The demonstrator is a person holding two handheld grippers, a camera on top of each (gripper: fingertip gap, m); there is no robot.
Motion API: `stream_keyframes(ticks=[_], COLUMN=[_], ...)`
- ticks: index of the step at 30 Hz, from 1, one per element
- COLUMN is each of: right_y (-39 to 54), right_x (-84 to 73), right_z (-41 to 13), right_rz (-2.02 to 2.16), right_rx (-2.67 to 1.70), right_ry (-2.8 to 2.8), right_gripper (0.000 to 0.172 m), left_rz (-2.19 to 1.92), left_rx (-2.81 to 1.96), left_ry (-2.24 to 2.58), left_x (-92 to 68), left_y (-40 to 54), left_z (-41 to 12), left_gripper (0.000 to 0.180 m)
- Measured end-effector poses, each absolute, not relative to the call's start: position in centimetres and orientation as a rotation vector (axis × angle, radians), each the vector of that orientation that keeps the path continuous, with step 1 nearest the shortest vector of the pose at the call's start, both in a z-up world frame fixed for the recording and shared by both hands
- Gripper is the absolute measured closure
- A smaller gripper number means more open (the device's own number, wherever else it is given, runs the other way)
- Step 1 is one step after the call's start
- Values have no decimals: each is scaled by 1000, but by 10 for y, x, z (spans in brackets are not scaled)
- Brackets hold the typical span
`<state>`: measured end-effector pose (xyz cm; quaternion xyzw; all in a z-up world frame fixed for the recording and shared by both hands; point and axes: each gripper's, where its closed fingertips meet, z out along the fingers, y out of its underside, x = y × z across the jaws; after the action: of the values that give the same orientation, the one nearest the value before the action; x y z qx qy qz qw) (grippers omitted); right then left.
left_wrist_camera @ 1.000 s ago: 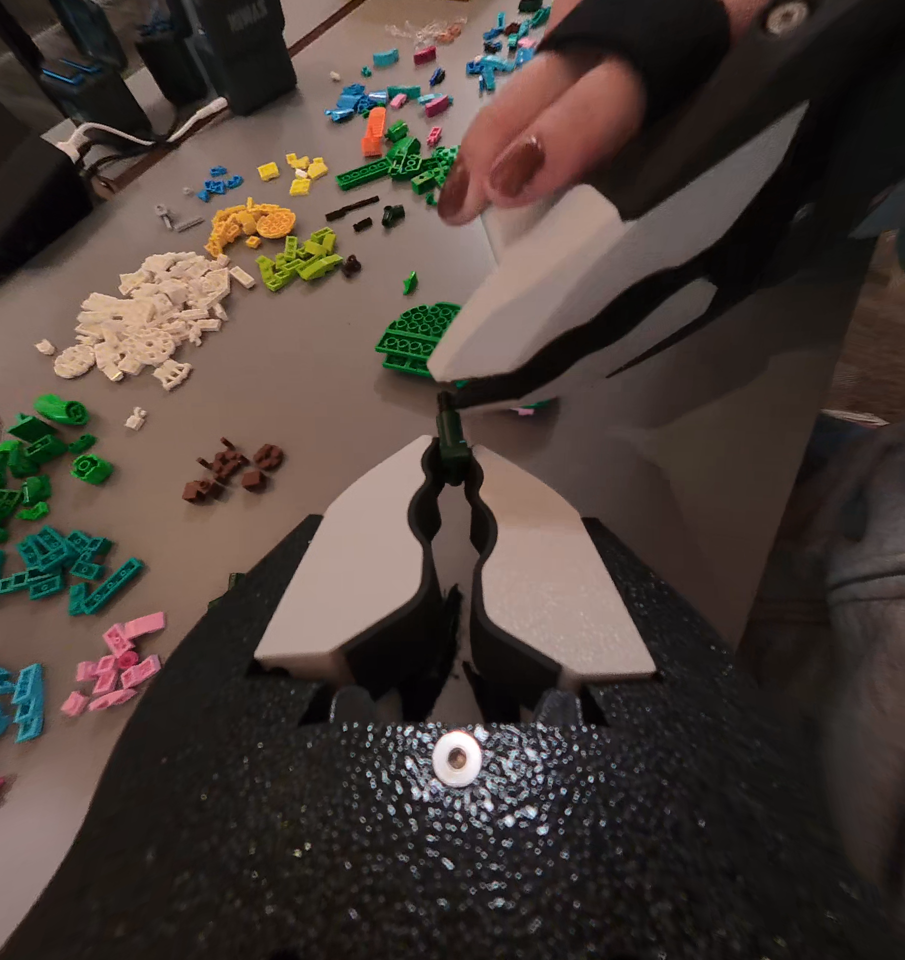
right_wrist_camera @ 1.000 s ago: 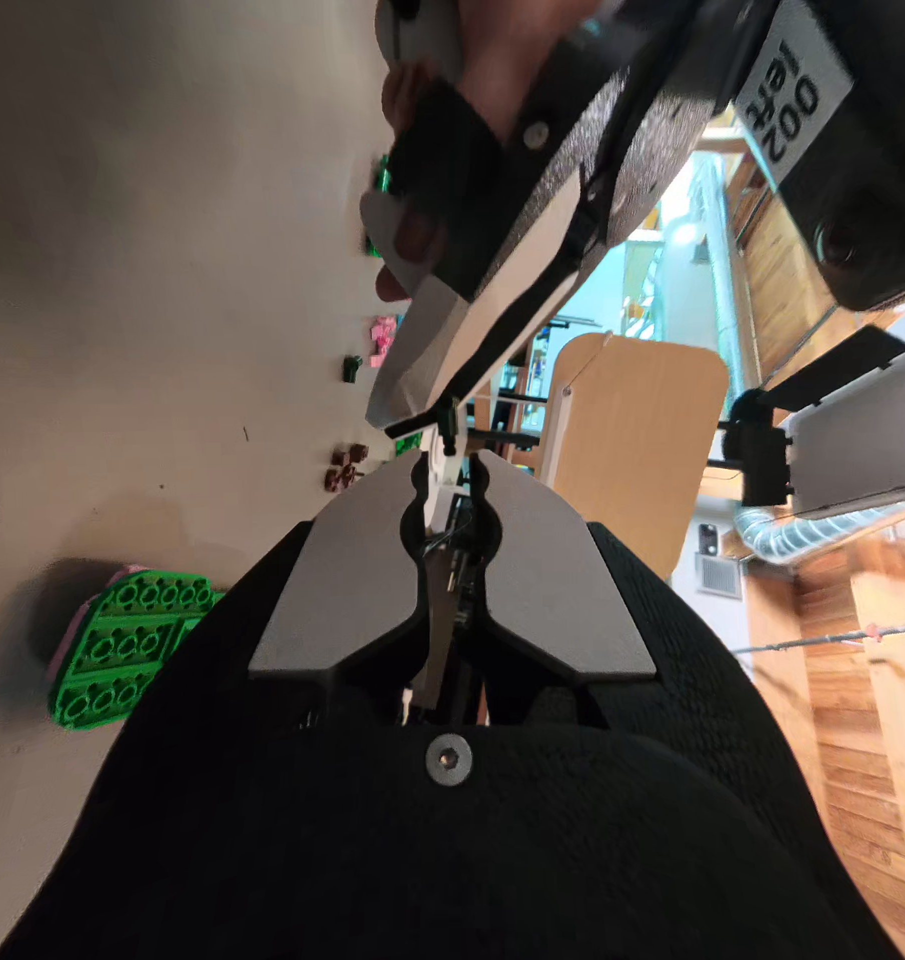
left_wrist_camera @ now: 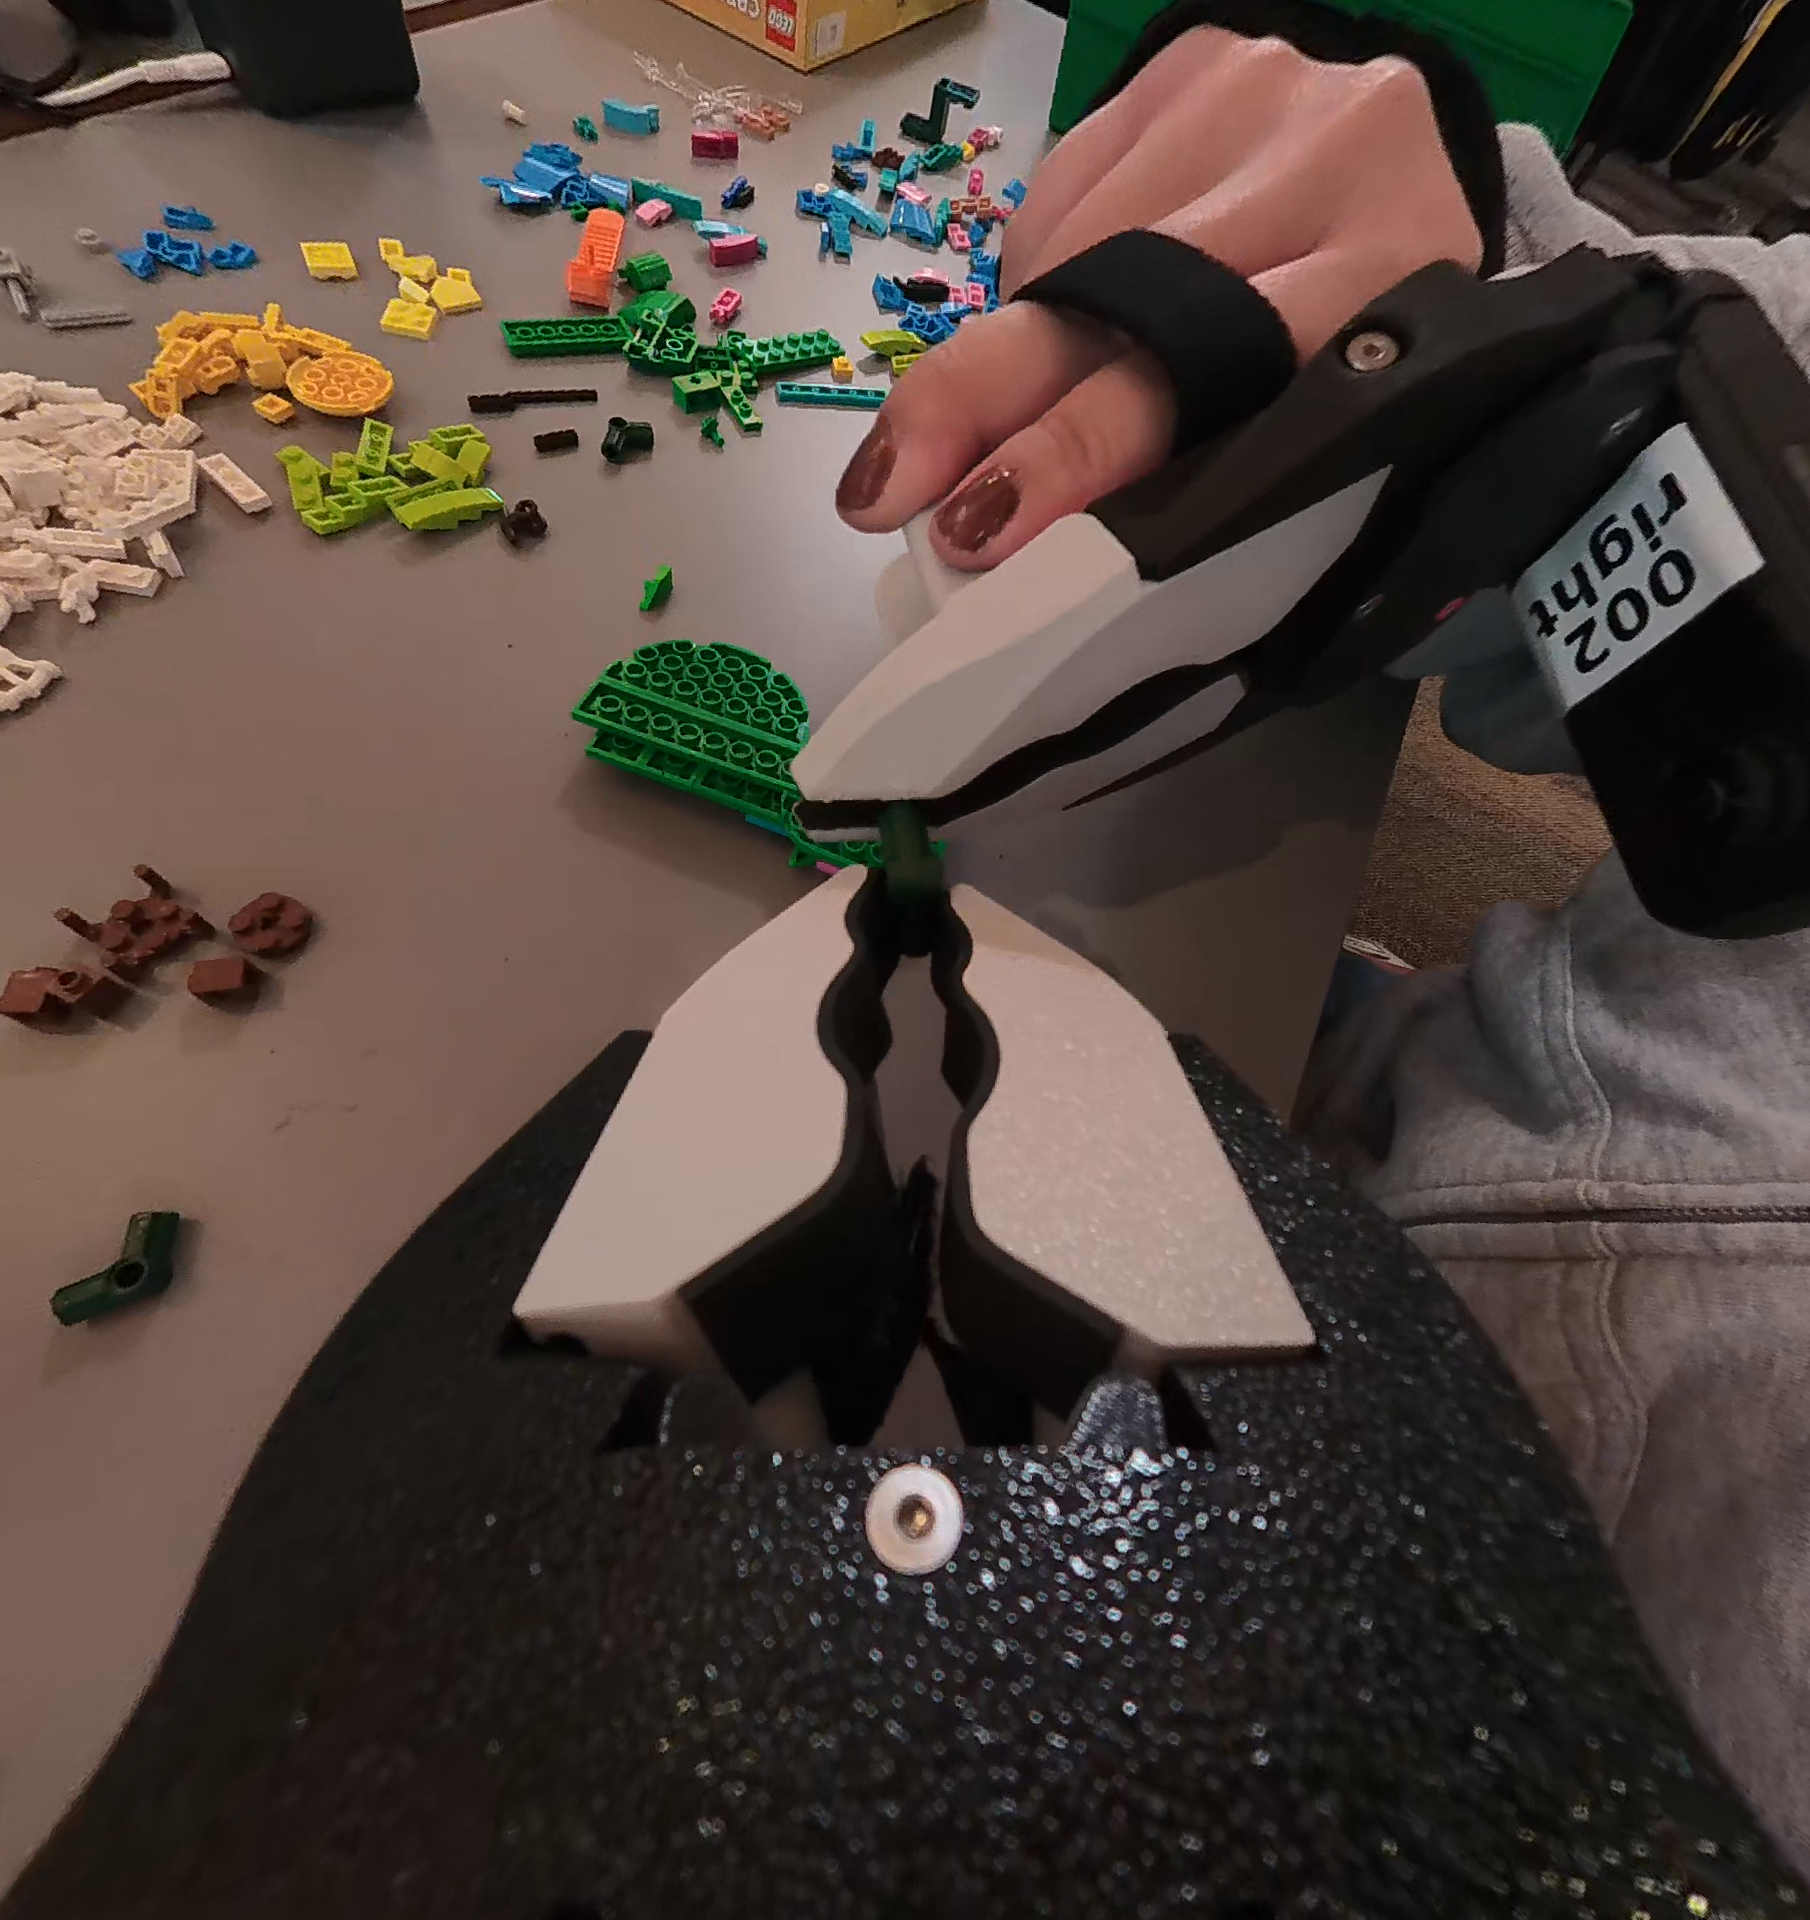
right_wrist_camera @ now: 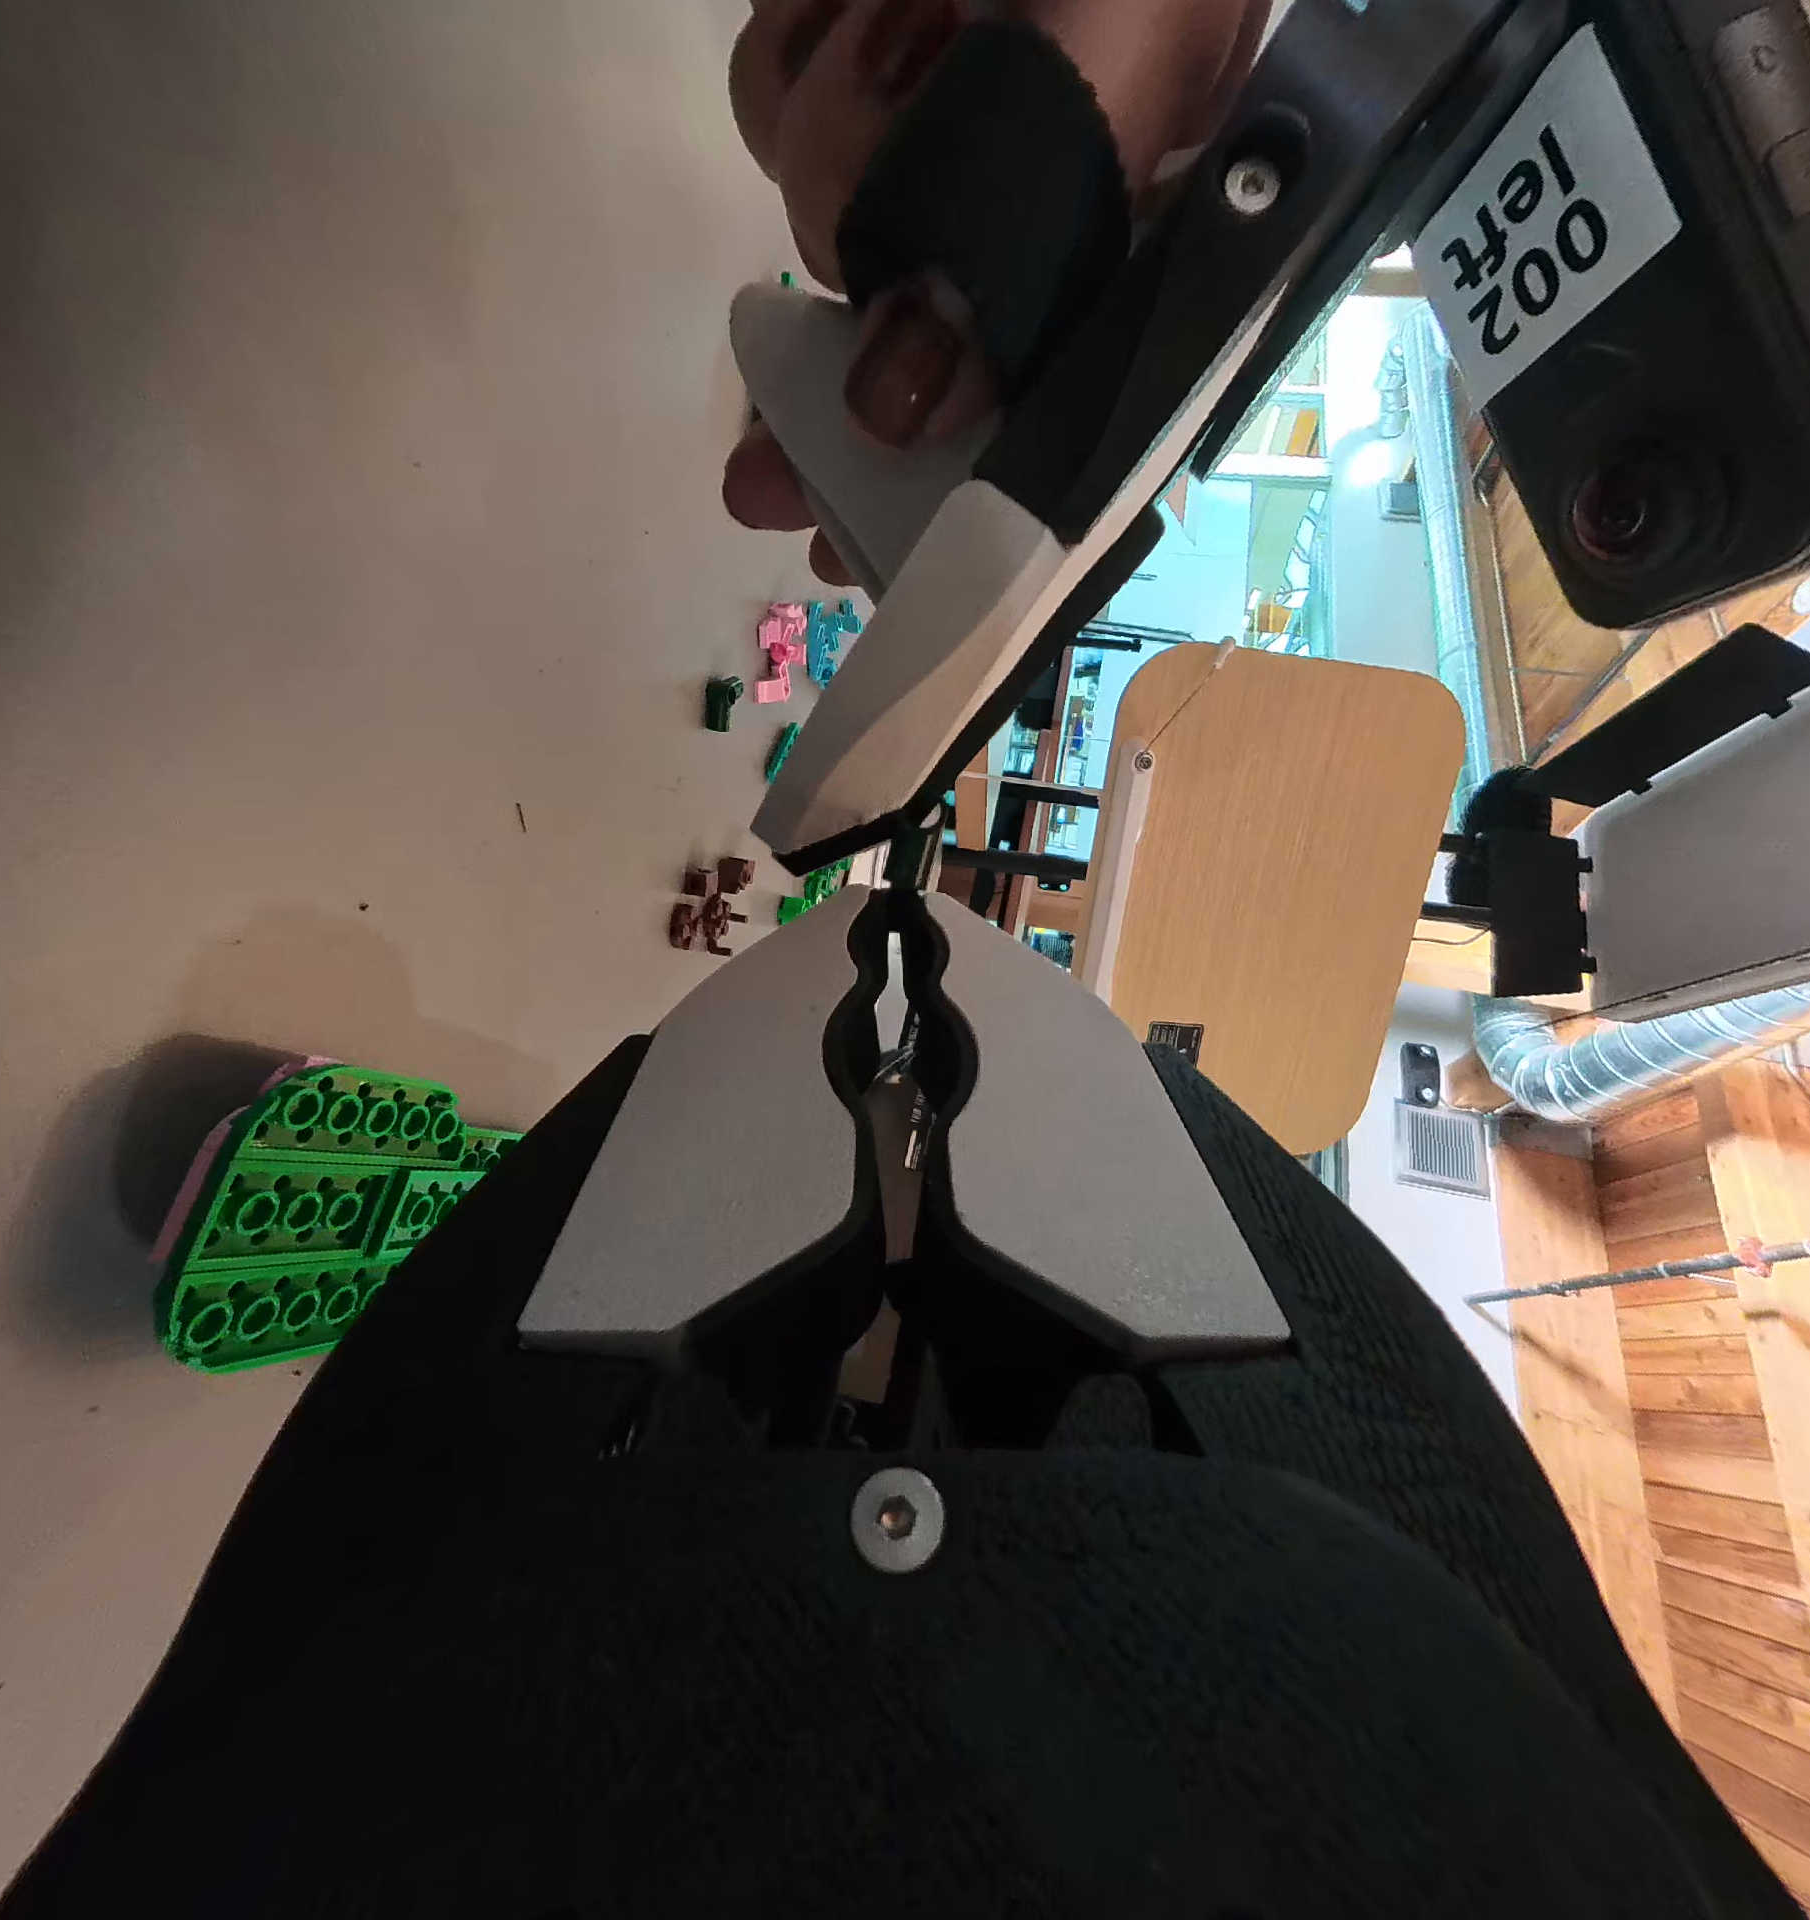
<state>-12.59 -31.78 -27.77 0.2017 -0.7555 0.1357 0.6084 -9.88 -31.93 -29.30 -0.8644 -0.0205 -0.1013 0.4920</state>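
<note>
a: what's the left gripper [left_wrist_camera: 906, 904] got?

b: its tips are clamped on a small dark green piece [left_wrist_camera: 909, 868], held up above the grey table [left_wrist_camera: 381, 831], near the right edge.

a: and the right gripper [left_wrist_camera: 865, 816]?

b: it comes in from the far right, a hand [left_wrist_camera: 1171, 312] strapped to it, and its tips are shut on the top end of that same dark green piece. so both grippers pinch the one piece, tip to tip.

a: what lies around it?

b: just behind the tips a flat bright green studded plate [left_wrist_camera: 703, 717] sits on the table. to the left, brown bits [left_wrist_camera: 153, 945], and a dark green elbow piece [left_wrist_camera: 116, 1268] nearer. farther off, white bricks [left_wrist_camera: 39, 509], yellow ones [left_wrist_camera: 267, 358], lime ones [left_wrist_camera: 392, 483], and a blue and pink scatter [left_wrist_camera: 880, 218].

a: the other view?

b: the right gripper [right_wrist_camera: 906, 904] meets the left gripper [right_wrist_camera: 880, 831] on the dark piece [right_wrist_camera: 916, 847].
</note>
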Motion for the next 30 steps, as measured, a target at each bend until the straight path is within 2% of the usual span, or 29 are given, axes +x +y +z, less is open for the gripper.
stream_keyframes(ticks=[1, 30], right_y=[-317, -307], right_x=[-126, -118], right_z=[-278, -278], right_rz=[321, 458], right_rx=[463, 298], right_ry=[-1748, -1854], right_gripper=[169, 169], left_rz=[-246, -394], left_rx=[-2095, -2021], left_ry=[-50, -60], left_x=[-99, -93], left_y=[-319, -315], left_z=[-293, -290], left_gripper=[173, 173])
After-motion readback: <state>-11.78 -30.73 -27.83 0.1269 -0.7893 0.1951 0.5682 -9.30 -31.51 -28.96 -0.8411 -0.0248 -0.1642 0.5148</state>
